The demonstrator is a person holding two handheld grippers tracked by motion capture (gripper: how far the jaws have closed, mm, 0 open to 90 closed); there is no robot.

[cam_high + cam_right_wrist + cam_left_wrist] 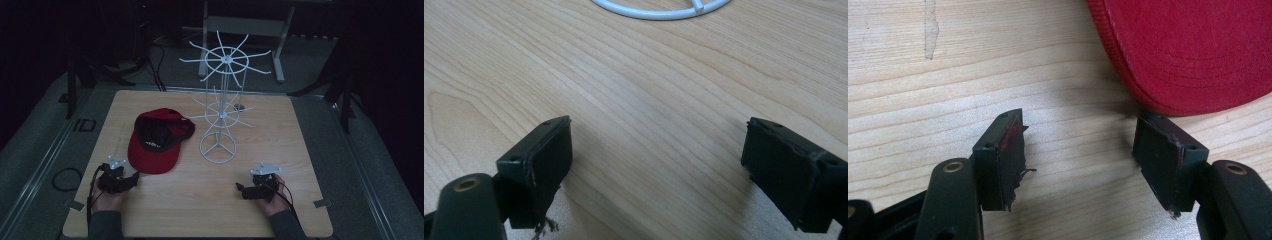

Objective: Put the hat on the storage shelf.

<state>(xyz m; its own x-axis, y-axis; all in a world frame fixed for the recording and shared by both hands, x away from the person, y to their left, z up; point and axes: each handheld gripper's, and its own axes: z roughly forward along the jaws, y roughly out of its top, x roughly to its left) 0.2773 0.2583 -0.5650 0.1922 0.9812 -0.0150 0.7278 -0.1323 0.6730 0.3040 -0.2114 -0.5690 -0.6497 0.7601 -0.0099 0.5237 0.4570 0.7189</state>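
Note:
A red cap (155, 140) with a dark lining lies upside down on the wooden table (280, 130), brim toward the near side. Right of it stands a white wire rack (223, 95) on a ring base (217, 148). My left gripper (134, 179) rests on the table near the front left, open, with bare wood between its jaws. In the left gripper view the cap's red brim (1198, 50) lies just past the left gripper (1079, 155), close to the right jaw. My right gripper (241, 188) rests at the front right, open and empty. The ring base (659, 9) curves well ahead of the right gripper (659, 160).
The rack's thin arms (260, 55) spread out at two levels above the table's far middle. A dark cable loop (66, 178) lies on the floor left of the table. Dark stands and a metal frame (250, 25) are behind the table.

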